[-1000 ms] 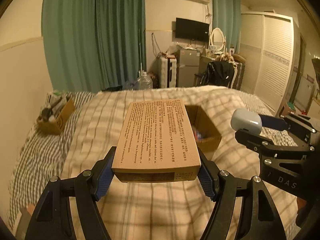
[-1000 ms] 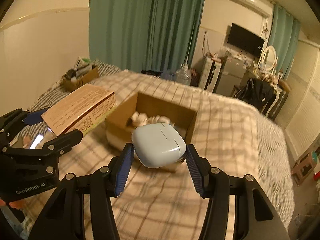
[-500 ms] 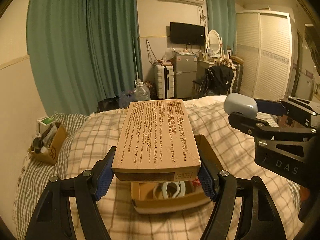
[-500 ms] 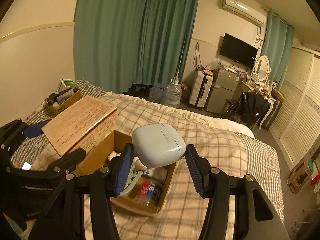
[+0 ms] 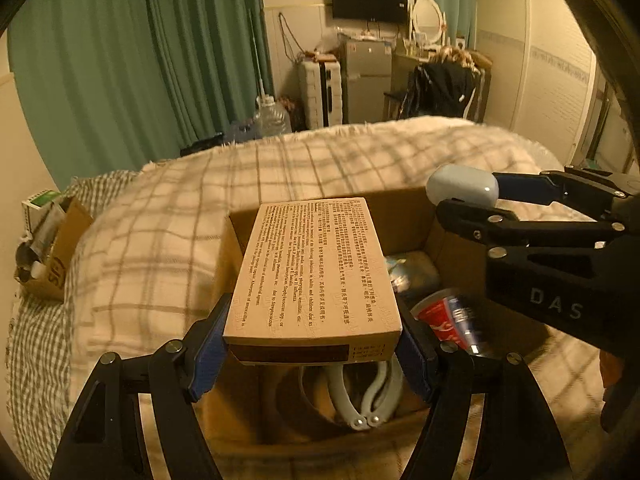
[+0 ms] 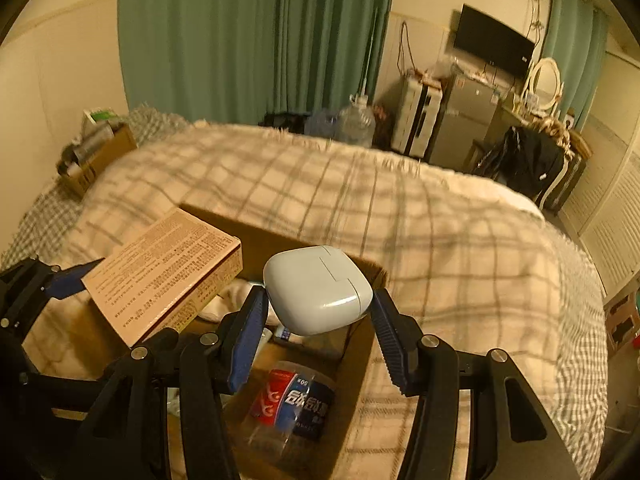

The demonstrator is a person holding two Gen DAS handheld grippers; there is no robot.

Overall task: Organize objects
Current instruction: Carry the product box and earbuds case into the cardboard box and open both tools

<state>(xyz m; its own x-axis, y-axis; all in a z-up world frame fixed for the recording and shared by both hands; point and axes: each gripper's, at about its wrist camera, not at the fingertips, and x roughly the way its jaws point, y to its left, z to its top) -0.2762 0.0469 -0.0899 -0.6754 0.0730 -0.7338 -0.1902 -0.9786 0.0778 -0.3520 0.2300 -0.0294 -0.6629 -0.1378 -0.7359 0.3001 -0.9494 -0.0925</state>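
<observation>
Both claws hang over the open cardboard box [image 5: 404,220] on the bed [image 6: 440,240] for dropping: the left claw [image 5: 312,340] grips a flat carton [image 5: 316,268], while at its two o'clock the right claw [image 6: 316,320] clamps a pale case [image 6: 316,288].

The right gripper [image 6: 318,314] squeezes a pale blue case [image 6: 316,290] above an open cardboard box [image 6: 356,344]. A bottle [image 6: 292,404] lies inside. The left gripper [image 6: 60,280] holds a tan box [image 6: 164,272] nearby.

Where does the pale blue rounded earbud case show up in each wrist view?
Left wrist: pale blue rounded earbud case at right of centre, clamped in the right gripper seen side-on.
Right wrist: centre, between the blue pads.
Shared landmark: the open brown cardboard box on the checked blanket, just below the case.
</observation>
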